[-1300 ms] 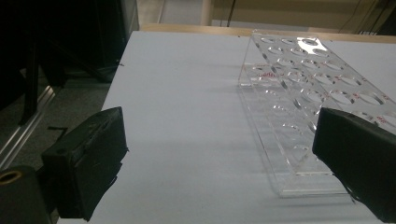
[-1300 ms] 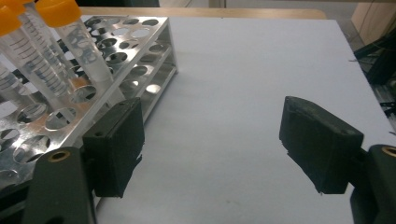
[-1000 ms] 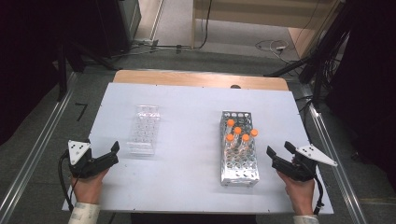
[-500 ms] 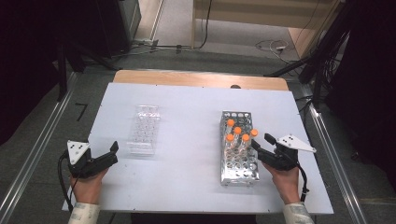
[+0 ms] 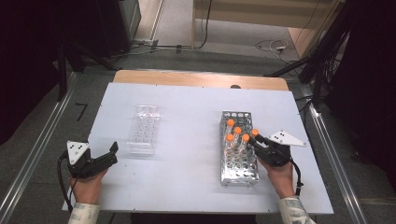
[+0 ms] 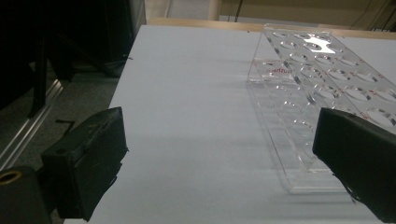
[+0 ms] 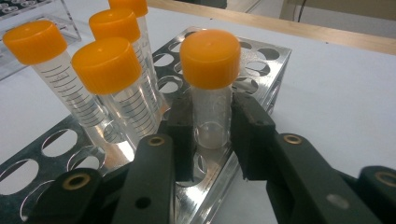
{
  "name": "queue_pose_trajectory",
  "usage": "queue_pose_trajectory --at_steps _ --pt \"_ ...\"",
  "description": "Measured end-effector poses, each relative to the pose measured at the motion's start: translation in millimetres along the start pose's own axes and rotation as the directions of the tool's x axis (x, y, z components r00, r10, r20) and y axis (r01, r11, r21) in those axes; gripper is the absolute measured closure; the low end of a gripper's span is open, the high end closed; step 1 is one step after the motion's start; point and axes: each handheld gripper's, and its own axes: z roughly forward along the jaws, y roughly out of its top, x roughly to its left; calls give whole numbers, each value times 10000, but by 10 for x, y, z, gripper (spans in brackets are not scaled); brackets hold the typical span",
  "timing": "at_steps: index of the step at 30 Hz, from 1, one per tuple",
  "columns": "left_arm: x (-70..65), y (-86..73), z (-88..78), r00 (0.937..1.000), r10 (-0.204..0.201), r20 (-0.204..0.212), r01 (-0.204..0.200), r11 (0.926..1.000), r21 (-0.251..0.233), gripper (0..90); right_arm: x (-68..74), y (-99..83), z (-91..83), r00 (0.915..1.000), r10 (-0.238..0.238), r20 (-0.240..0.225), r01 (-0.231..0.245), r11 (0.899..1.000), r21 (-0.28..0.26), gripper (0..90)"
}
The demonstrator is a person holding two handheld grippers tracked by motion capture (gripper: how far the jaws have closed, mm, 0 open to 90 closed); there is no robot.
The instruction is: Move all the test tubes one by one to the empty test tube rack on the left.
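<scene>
- orange-capped tube (image 7: 211,88) standing upright in a hole on the right edge of the metal rack (image 5: 239,161), pinched below its cap between the jaws of the right gripper (image 7: 212,133).
- jaws just closed in, pads now pressed on either side of the clear tube wall.
- four more capped tubes (image 7: 109,79) upright in the same rack, just left of the pinched one in the right gripper view, apart from the jaws.
- in the high view, right gripper (image 5: 256,139) reaching over the rack's right side, hand (image 5: 280,175) behind it near the rack's front corner.
- clear plastic rack (image 5: 144,129) well left of the metal rack on the white desk (image 5: 187,116).
- left gripper (image 5: 111,153) resting well left of the metal rack, just beside the clear rack's near end, jaws spread wide with nothing between them.
</scene>
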Motion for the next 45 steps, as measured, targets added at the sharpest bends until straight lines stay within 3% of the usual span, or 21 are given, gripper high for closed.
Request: queue_pose_trajectory --at_steps 12,33,42,45 --pt "0 2 -2 10000 1 4 -1 10000 0 32 22 69 -46 9999 -147 65 150 9992 -370 719" --pt "-4 15 -26 10000 27 18 -27 10000 -15 33 80 306 -418 9991 -261 347 311 9876 -1536 724" --pt "-14 25 -45 10000 46 40 -46 10000 -39 33 148 272 -611 9995 -258 159 278 9898 -1395 724" --pt "-28 31 -58 10000 59 58 -59 9999 -141 43 195 250 -676 9997 -200 -153 178 9908 -1341 724"
